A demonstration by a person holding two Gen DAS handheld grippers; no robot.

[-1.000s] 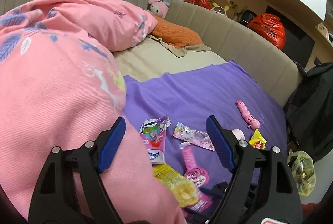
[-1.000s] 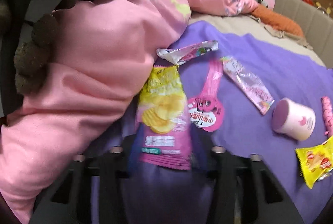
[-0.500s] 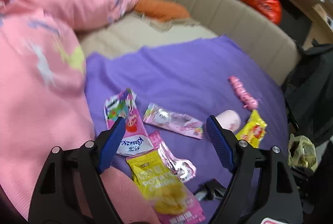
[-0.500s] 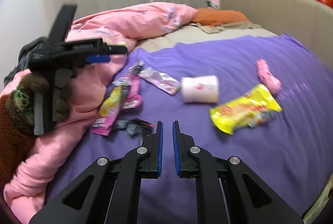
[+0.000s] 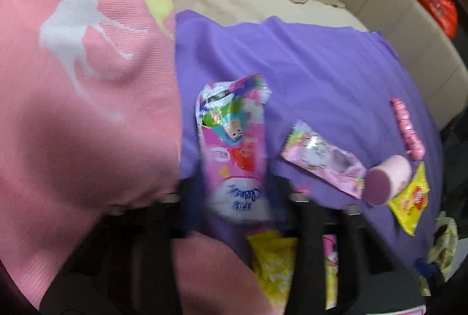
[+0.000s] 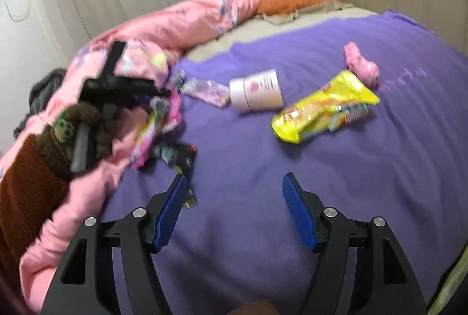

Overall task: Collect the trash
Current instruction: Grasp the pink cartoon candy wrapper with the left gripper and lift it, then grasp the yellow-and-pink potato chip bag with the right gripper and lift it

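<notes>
Across the purple blanket (image 6: pixel 292 198), trash mostly uncollected: yellow snack bag (image 6: pixel 324 107), pink tub (image 6: pixel 259 91) mid-frame. Lower centre, left gripper (image 5: pixel 237 195) just closing around pink wrapper (image 5: pixel 234 145); right gripper (image 6: pixel 234 209) just opened, empty.

Even indoor light, soft shadows, heavy motion blur in left wrist view, fisheye bending w/ dark corners
</notes>
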